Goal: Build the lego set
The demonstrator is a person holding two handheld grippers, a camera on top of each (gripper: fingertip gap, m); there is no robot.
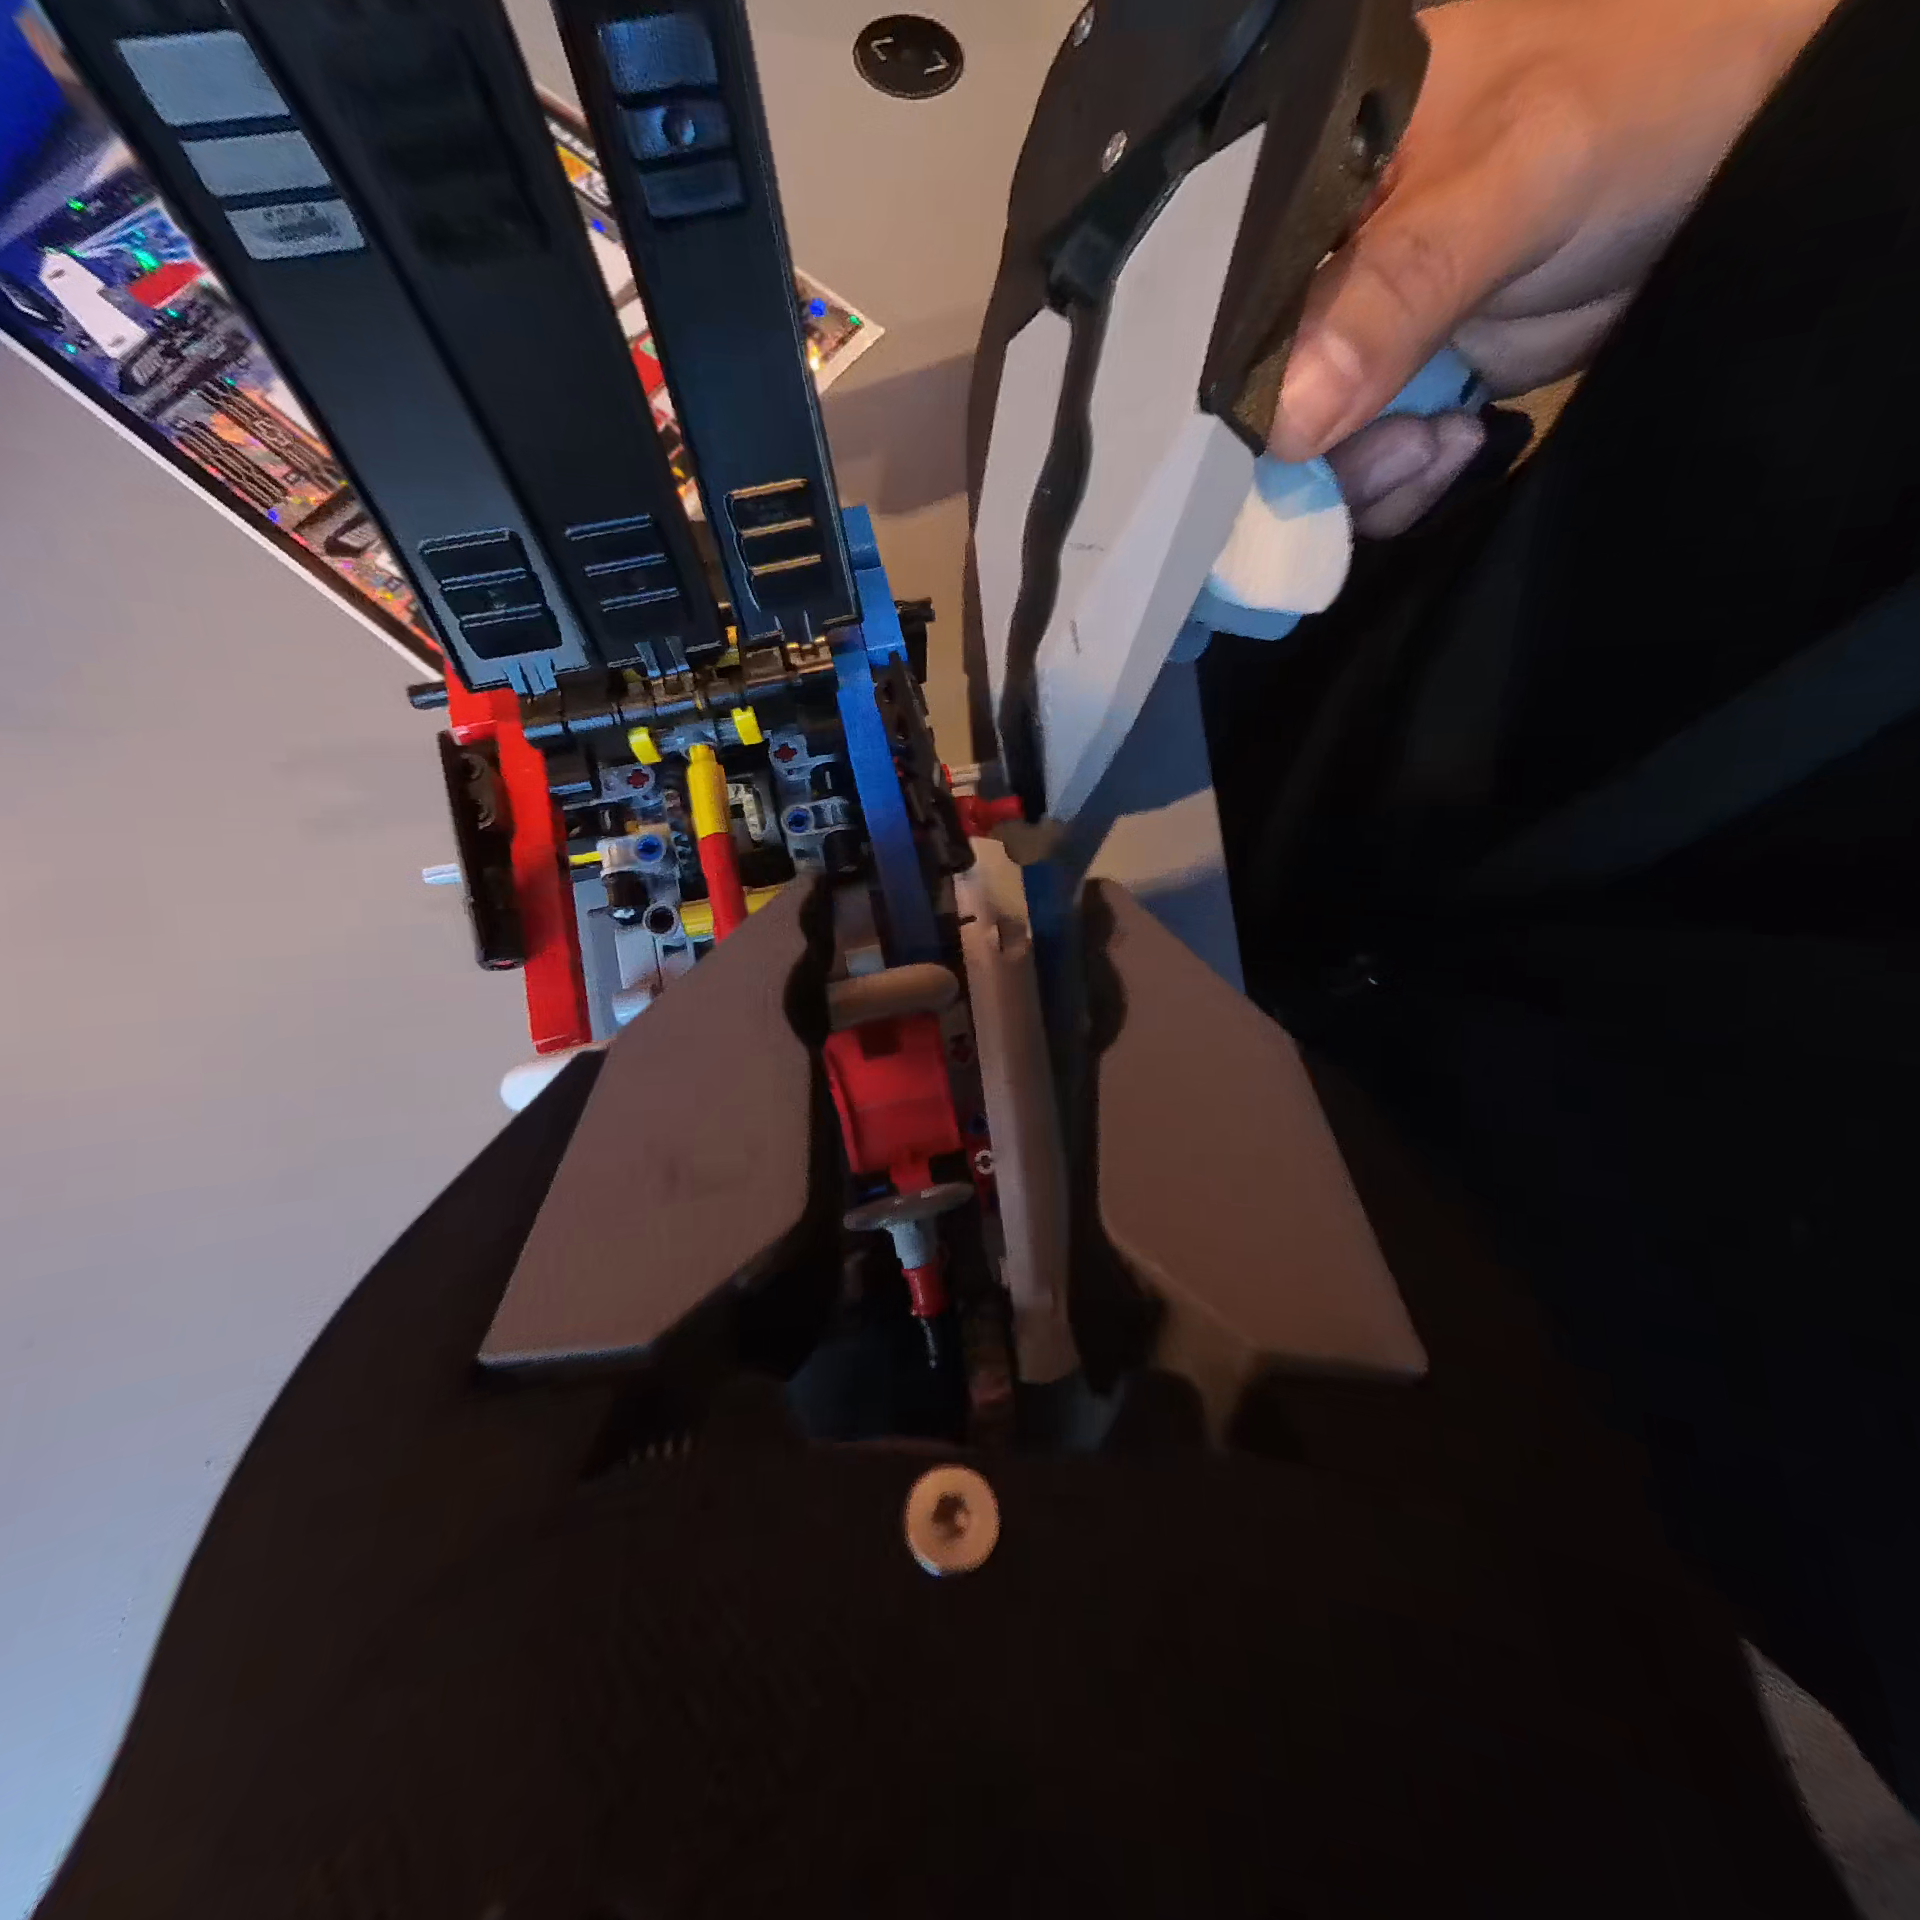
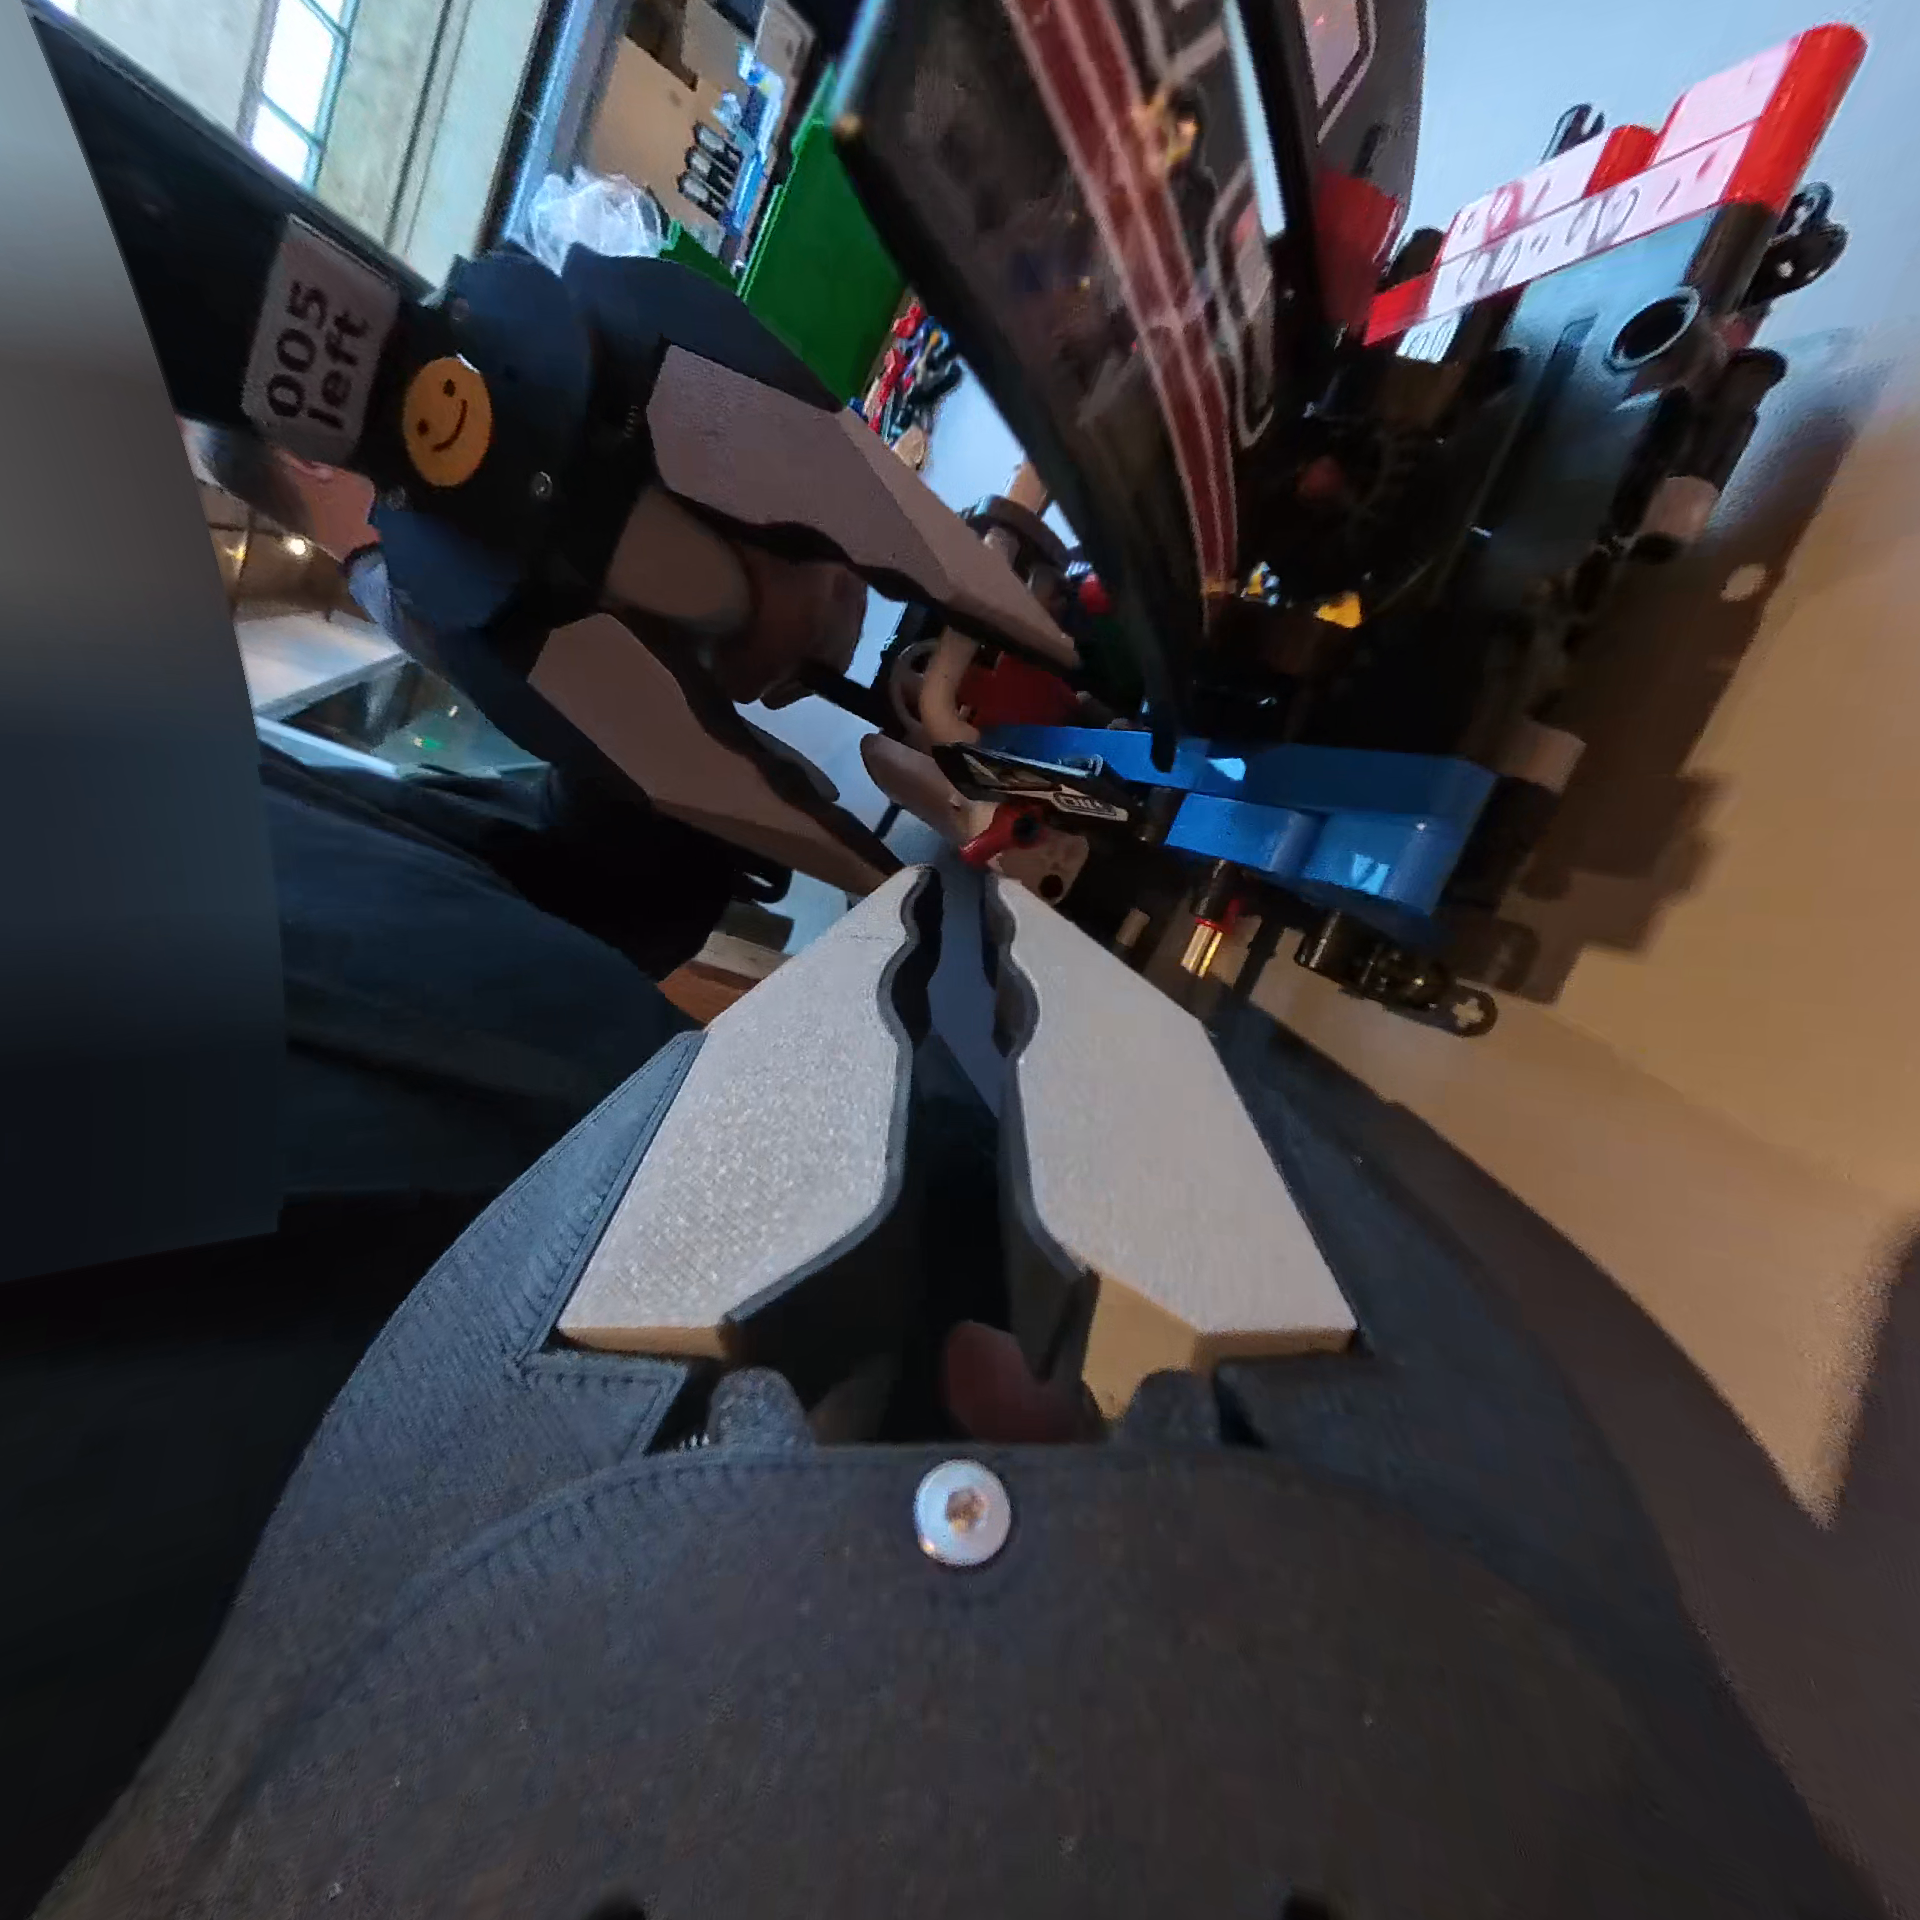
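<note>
- the lego model (image 1: 727,810), a half-built frame of red, blue, grey and black beams with three long black panels rising to the upper left of the left wrist view, fills the middle of that frame.
- the left gripper (image 1: 951,914) is closed around the model's near end; a blue beam (image 1: 883,790), a red block and a grey disc on an axle lie between its fingers, so the model is held by it.
- in the right wrist view the model (image 2: 1455,582) sits in the upper right, and the left gripper (image 2: 1039,748) reaches in from the upper left.
- the right gripper (image 2: 961,894) is seen with its fingers almost together; only a thin dark gap remains, and whether anything small is pinched there cannot be told.
- a small red pin (image 2: 997,836) juts from the model's side just beyond the right gripper's tips, at frame centre; in the left wrist view the same pin (image 1: 982,808) shows at centre right, with the right gripper (image 1: 1023,821) apparently touching it, though blur makes contact uncertain.
- the pin's long axis runs roughly across the blue beam, pointing towards the right gripper, which is the nearer tool for working it.
- a printed sheet (image 1: 208,395) lies in the upper left, on a pale table (image 1: 208,935).
</note>
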